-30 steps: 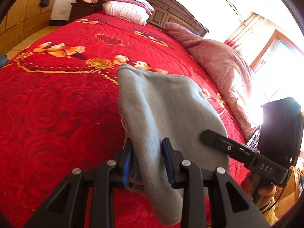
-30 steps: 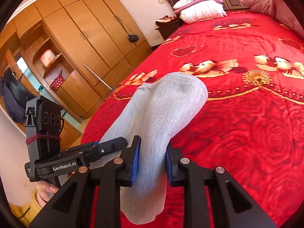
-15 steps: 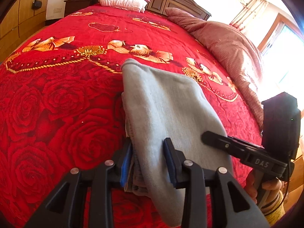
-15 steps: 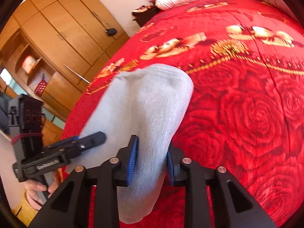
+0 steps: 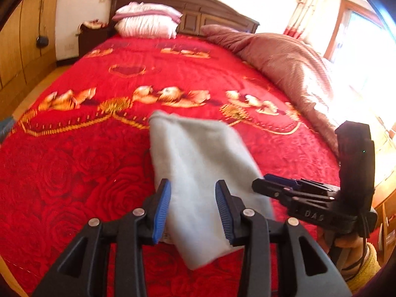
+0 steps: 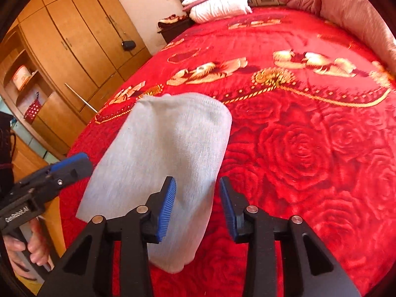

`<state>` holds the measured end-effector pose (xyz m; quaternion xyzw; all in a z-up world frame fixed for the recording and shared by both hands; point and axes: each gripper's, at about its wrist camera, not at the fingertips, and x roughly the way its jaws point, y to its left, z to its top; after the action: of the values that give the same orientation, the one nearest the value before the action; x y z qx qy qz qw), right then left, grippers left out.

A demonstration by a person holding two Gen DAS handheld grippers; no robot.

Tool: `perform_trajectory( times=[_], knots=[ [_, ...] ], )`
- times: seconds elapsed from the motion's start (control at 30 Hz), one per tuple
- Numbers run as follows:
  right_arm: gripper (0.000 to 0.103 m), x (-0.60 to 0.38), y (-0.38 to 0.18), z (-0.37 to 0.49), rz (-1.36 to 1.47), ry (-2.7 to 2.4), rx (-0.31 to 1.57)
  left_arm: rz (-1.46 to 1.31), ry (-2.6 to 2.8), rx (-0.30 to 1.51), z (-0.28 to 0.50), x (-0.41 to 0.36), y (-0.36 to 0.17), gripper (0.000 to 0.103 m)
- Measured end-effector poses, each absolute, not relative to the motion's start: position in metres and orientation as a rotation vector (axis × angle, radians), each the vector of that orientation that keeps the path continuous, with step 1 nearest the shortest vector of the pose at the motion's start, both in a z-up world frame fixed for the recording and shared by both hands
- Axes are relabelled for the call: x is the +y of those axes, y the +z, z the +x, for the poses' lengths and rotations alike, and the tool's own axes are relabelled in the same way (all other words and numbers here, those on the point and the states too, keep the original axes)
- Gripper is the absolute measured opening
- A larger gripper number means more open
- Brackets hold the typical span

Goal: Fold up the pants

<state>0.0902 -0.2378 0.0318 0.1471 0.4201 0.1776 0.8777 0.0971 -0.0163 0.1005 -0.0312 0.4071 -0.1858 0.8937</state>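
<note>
A bed [image 5: 74,173] covered by a red rose-patterned blanket with gold and cream motifs fills the left wrist view; white pillows [image 5: 146,21] lie against a dark wooden headboard [image 5: 198,7], a pink quilt [image 5: 284,64] is bunched along the far side near a bright window [image 5: 366,49], and a wooden wardrobe [image 5: 19,49] lines the left wall. The pants [image 5: 198,173], pale grey and fleecy, lie folded into a narrow, several-layered bundle on the blanket near the bed's near edge, the rounded fold pointing toward the headboard and stacked layer edges showing at the near end. The left tool [image 5: 193,208] has its blue-padded jaws spread apart on either side of the bundle; neither pad presses the cloth and it holds nothing. The right tool [image 5: 274,188] appears at the right side, its black tip beside the bundle's edge.

In the right wrist view the same red bed [image 6: 309,160] runs back to the pillows [image 6: 217,2] and quilt [image 6: 351,10], with the wardrobe [image 6: 74,44] at left. The pants [image 6: 163,168] show a soft knit surface with a stitched seam along the rounded far fold. The right tool [image 6: 198,205] is likewise open, jaws parted, the cloth lying between them with a visible gap at the right pad, gripping nothing. The left tool [image 6: 61,170] enters from the left, its tip near the bundle; whether it touches cannot be told.
</note>
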Motion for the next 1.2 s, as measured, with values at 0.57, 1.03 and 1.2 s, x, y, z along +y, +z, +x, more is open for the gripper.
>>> perform_trajectory(
  times=[0.57, 1.03, 1.2],
  knots=[
    [0.038, -0.226, -0.002, 0.064, 0.294, 0.451, 0.965, -0.139, -0.373, 0.998, 0.096, -0.004, 0.042, 0.006],
    [0.035, -0.226, 0.031, 0.096, 0.276, 0.434, 0.855, -0.11, -0.365, 0.989, 0.091, -0.005, 0.045, 0.006],
    [0.021, -0.228, 0.004, 0.127, 0.296, 0.34, 0.924, -0.122, -0.371, 0.988, 0.091, -0.003, 0.044, 0.006]
  ],
)
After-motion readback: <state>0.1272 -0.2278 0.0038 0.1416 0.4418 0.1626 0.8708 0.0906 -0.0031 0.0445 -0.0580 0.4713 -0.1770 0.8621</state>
